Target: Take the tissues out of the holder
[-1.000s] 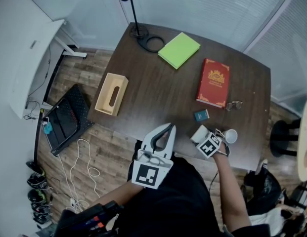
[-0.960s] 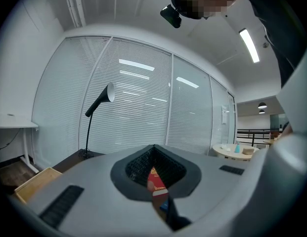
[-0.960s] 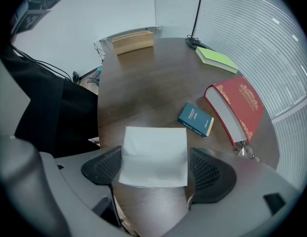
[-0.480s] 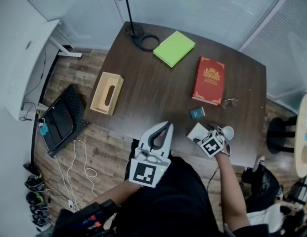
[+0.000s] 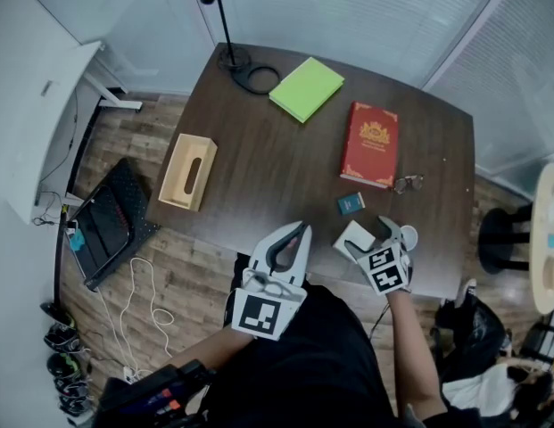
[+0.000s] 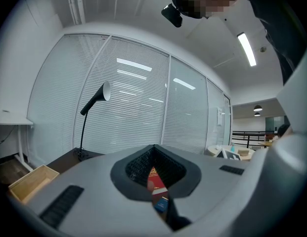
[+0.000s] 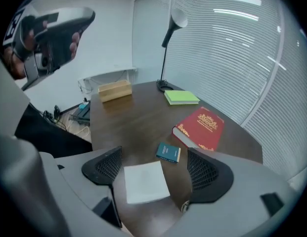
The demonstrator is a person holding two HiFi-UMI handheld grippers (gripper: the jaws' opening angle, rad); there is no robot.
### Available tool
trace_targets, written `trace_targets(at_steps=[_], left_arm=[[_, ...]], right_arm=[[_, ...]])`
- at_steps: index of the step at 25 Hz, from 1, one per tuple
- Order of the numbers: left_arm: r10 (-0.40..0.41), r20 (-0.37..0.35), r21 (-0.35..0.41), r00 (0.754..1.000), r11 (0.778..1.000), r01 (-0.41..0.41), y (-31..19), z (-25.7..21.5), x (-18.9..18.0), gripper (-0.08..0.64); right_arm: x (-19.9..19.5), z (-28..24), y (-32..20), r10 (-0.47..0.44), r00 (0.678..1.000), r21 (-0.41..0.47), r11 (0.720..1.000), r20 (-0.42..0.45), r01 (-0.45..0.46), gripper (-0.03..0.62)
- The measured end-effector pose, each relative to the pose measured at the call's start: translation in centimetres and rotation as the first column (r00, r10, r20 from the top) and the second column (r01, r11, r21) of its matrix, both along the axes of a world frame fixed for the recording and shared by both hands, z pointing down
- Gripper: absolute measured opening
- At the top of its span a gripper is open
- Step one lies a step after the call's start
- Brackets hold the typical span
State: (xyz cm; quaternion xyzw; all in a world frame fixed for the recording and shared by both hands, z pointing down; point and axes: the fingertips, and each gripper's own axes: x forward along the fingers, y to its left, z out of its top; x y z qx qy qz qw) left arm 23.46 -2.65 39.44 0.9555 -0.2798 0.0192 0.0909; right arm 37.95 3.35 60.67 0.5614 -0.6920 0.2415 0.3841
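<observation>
Head view: my right gripper has released and backed off, jaws apart. The tissues lie on the worktop, well apart from the holder.

Left gripper view: my left gripper is closed on nothing.

Right gripper view: the tissues rest flat between the open jaws, so I judge removal done.

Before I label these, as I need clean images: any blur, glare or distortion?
Head view: evenly lit and sharp, though the wide lens bows the table edges. Left gripper view: heavy fisheye, dark corners, a bright ceiling light, and the left gripper itself soft up close. Right gripper view: fisheye curves the blinds; the tissue is sharp.
</observation>
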Motion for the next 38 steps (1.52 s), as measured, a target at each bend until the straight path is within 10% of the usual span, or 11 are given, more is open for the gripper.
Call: trace_targets(at_steps=[6,19,27,38], left_arm=[[-0.007,-0.009,0.002,1.0,1.0,0.007,-0.3,0.0,0.0,-0.002],[-0.027,-0.037,-0.001,0.999,1.0,0.027,-0.9,-0.9,-0.2,-0.002],[-0.026,-0.044,0.0,0.999,1.0,0.026,-0.6,-1.3,-0.4,-0.002],[-0.026,-0.047,0.0,0.999,1.0,0.026,0.1,-1.7,-0.9,-0.002]], right_arm=[[-2.5,-5.6,-2.4,0.093,0.967,0.285,0.945,0.238,-0.161,0.425],[-4.7,-12.7,-3.4,0.08,0.964,0.53,0.822,0.255,-0.209,0.418],[-5.2,-18.2,-2.9,0.091,0.969,0.656,0.721,0.229,-0.223,0.218],[-6.9,-21.2,-1.6,0.077,0.974,0.717,0.665,0.213,-0.209,0.018]])
